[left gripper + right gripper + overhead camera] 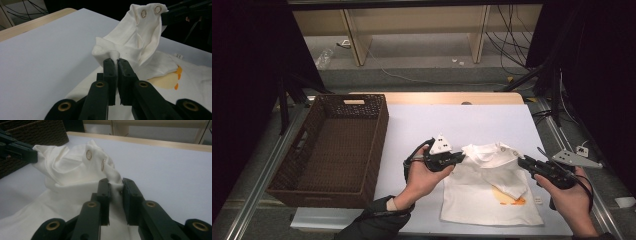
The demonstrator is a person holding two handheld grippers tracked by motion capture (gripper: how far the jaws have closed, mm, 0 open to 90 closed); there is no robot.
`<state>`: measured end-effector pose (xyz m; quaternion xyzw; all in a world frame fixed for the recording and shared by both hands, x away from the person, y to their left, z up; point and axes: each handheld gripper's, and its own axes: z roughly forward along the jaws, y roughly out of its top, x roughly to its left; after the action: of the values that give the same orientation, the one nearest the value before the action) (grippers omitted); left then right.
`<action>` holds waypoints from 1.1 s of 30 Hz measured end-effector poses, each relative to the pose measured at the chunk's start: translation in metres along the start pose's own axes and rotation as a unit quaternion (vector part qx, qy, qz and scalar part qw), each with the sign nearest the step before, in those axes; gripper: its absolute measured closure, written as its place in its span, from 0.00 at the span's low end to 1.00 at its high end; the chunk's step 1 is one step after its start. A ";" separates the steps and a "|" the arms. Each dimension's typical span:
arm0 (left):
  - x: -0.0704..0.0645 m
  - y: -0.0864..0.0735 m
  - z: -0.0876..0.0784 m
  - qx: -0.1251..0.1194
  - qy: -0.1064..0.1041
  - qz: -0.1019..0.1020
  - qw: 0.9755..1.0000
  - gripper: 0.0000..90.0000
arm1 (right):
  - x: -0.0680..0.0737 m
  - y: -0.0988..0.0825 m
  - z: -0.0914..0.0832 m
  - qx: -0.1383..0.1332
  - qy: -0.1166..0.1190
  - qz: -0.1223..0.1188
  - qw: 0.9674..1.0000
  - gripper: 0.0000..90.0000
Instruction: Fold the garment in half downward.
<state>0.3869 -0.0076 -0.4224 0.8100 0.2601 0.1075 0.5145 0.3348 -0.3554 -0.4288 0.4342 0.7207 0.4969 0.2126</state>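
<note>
the white baby shirt [489, 187] lies on the table [422, 125], its shoulders pinched up: left gripper [460, 157] clamps one corner, right gripper [523, 161] grips the other, likely for folding toward the wicker basket [312, 150].

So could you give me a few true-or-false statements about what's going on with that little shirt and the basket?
1. Both grippers pinch the shirt. True: left gripper, right gripper.
2. The shirt lies in the basket. False: it is on the table, right of the basket.
3. The shirt has an orange print. True.
4. The left gripper's fingers stand wide open. False: they are shut on cloth.
5. The shirt is blue. False: white.
</note>
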 end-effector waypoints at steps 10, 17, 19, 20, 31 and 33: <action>-0.001 -0.002 -0.001 0.002 0.000 0.000 1.000 0.95 | 0.001 0.001 -0.001 0.004 0.000 -0.004 1.000 0.86; -0.001 -0.002 -0.002 0.002 -0.001 0.002 1.000 0.95 | 0.002 0.001 -0.001 0.004 0.001 -0.006 1.000 0.86; -0.002 -0.002 -0.002 0.001 -0.001 0.002 1.000 0.95 | 0.002 0.002 -0.001 0.005 0.002 -0.004 1.000 0.86; -0.002 -0.003 -0.003 0.001 -0.001 0.002 1.000 0.95 | 0.002 0.002 -0.002 0.005 0.002 -0.004 1.000 0.86; -0.005 -0.005 -0.004 0.004 -0.003 0.003 1.000 0.95 | 0.004 0.003 -0.002 0.008 0.001 -0.001 1.000 0.86; -0.006 -0.005 -0.004 0.005 -0.002 0.005 1.000 0.95 | 0.004 0.003 -0.002 0.010 0.001 -0.002 1.000 0.86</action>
<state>0.3787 -0.0058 -0.4245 0.8139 0.2556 0.1066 0.5108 0.3325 -0.3522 -0.4245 0.4343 0.7266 0.4898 0.2089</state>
